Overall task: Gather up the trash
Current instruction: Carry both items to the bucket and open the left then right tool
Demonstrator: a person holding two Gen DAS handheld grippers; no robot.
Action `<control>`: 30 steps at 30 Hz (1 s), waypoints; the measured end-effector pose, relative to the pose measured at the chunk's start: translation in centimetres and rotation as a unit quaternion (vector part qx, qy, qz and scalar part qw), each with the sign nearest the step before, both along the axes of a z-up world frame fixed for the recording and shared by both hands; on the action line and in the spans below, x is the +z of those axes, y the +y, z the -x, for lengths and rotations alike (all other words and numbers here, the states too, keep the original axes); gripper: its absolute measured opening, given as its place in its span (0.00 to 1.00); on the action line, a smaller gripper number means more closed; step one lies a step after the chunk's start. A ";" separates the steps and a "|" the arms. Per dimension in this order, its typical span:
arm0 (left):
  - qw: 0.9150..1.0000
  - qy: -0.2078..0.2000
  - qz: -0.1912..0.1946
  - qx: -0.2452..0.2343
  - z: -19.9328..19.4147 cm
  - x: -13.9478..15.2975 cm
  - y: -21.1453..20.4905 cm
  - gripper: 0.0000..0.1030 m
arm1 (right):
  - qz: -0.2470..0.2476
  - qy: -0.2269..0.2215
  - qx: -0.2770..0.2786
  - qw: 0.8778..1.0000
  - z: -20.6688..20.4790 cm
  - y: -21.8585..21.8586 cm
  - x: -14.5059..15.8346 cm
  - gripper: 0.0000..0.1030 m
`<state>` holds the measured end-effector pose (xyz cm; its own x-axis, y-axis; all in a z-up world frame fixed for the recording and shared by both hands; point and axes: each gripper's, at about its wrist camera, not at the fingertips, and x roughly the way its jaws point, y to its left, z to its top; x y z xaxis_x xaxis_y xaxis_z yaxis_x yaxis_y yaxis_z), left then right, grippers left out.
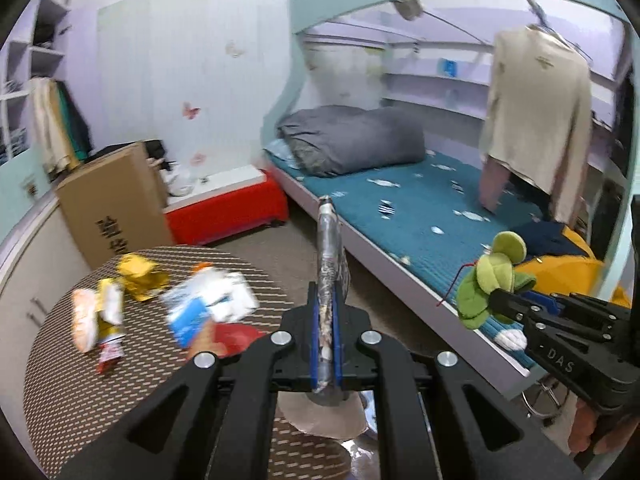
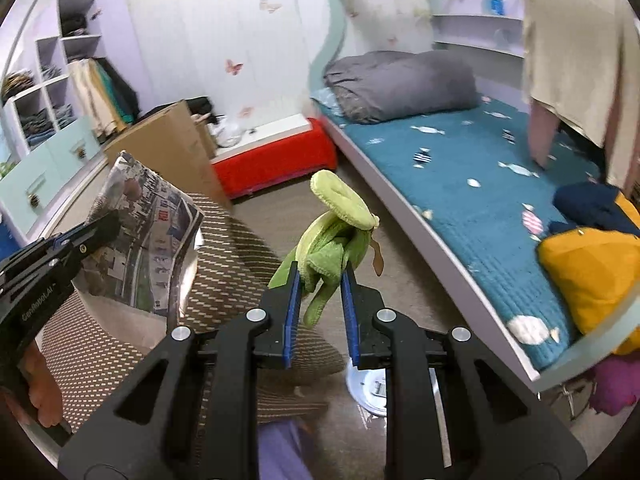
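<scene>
Bedroom, bed ahead: my left gripper clamps a foil wrapper; my right gripper grips a green plush toy.

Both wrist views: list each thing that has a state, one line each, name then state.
Left gripper: shut on a flat printed foil bag, held upright.
Right gripper: shut on a green cloth, limp.
Wrappers: loose on the round table, uncollected, blurred.
Grey duvet: bundled at the bed's head.
Beige top: hanging over the bed.
Cardboard box: closed, tilted.
</scene>
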<state>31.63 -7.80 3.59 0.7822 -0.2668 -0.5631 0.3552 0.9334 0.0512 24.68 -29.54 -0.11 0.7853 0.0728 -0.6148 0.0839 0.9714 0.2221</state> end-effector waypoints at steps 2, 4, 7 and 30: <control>1.000 0.008 -0.004 -0.019 0.0 -0.8 -2.1 0.05 | -0.003 0.005 -0.017 1.000 0.4 -1.7 -0.6 0.19; 0.999 0.019 -0.009 -0.036 -0.1 -1.6 -4.3 0.05 | -0.009 0.013 -0.032 0.999 0.8 -3.4 -1.3 0.19; 0.998 0.034 -0.014 -0.053 -0.4 -2.9 -6.7 0.05 | -0.012 0.026 -0.049 0.998 1.3 -5.4 -2.3 0.19; 0.972 0.178 -0.104 -0.115 -4.9 -16.4 -19.7 0.09 | -0.054 0.165 -0.134 0.976 1.3 -15.3 -13.3 0.19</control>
<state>36.54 -27.50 -12.80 0.4616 -0.2639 -0.8469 0.5831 0.8098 0.0655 23.42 -44.83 -13.46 0.5451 -0.0301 -0.8378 0.4165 0.8770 0.2395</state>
